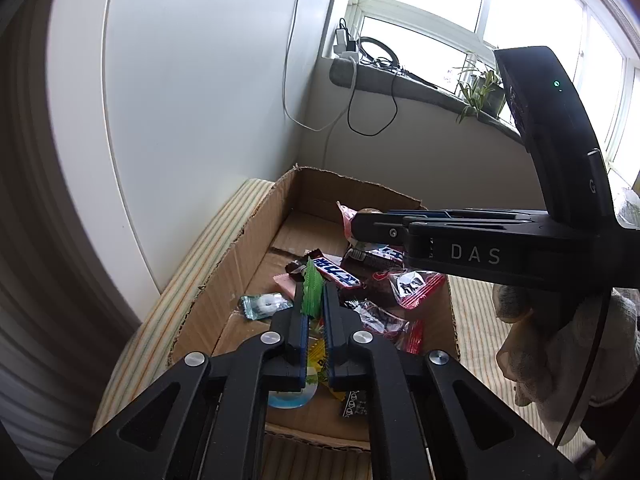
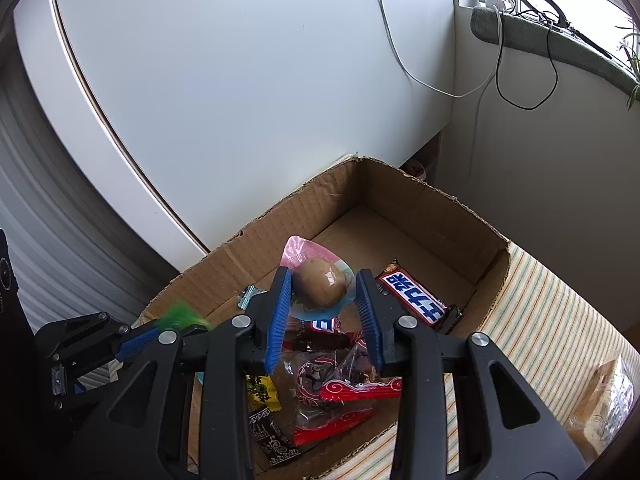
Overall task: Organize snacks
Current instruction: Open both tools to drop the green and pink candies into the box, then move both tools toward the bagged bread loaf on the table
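Observation:
An open cardboard box (image 1: 224, 276) (image 2: 436, 216) sits on a striped cloth and holds several wrapped snacks. My left gripper (image 1: 313, 296) is shut on a green-edged snack packet (image 1: 312, 290) and holds it over the box; it shows as a green blur in the right wrist view (image 2: 180, 316). My right gripper (image 2: 322, 284) holds a brown packaged egg (image 2: 320, 282) in a pink and blue wrapper between its blue pads, above the snacks. In the left wrist view the right gripper (image 1: 352, 228) reaches in from the right. A Snickers bar (image 2: 414, 294) (image 1: 336, 274) lies in the box.
Red-and-clear packets (image 2: 344, 396) (image 1: 412, 286), a yellow packet (image 2: 262, 392), a black sachet (image 2: 272, 436) and a clear mint candy (image 1: 264, 305) lie in the box. A white wall and cabinet stand behind. A windowsill (image 1: 420, 84) carries cables and plants. A bagged item (image 2: 604, 404) lies right of the box.

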Demonstrator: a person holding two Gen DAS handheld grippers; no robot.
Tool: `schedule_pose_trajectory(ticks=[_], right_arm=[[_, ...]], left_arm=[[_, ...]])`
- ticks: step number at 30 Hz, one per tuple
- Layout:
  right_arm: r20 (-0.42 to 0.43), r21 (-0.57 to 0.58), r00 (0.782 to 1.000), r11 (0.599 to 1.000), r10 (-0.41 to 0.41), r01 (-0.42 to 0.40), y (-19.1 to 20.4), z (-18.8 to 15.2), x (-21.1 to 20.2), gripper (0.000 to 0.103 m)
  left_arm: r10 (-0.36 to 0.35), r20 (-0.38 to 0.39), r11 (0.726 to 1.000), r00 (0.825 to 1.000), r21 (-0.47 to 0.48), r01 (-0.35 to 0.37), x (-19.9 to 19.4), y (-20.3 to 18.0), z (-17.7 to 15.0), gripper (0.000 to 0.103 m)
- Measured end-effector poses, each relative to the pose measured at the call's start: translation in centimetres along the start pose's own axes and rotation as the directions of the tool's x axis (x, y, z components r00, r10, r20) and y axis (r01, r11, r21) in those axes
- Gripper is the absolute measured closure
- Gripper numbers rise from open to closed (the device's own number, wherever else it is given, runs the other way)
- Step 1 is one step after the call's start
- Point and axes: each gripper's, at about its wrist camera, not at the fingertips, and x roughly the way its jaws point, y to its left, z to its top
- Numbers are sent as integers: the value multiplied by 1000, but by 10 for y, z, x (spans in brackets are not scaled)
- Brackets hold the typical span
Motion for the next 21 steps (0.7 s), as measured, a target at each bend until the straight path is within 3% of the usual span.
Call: schedule_pose_trajectory(ticks=[2, 3, 4, 5, 6, 21], right_arm=[[6, 1, 1000, 1000, -10, 10, 0, 0, -1, 50], [15, 3, 1000, 1000, -21, 21, -1, 1, -2, 33], [28, 6, 999, 999, -32, 32, -1, 1, -5, 22], [41, 10, 998, 999, -45, 44, -2, 1, -8, 20], [52, 15, 997, 998, -59, 58, -4, 1, -11, 18], [80, 86, 993, 993, -85, 78, -34, -11, -45, 17]], left_arm=[[0, 1, 1000, 1000, -1, 0, -1, -1, 0, 85], [-1, 0, 1000, 1000, 0, 1, -1, -1, 0, 74], [1, -1, 1000, 1000, 1, -1, -1, -2, 0, 66], [8, 4, 1000, 1000, 2, -8, -2, -2, 0, 51], [15, 10, 1000, 1000, 3, -15, -4, -3, 0, 47], [-12, 23, 1000, 1000, 25, 11, -14, -26, 3, 47]])
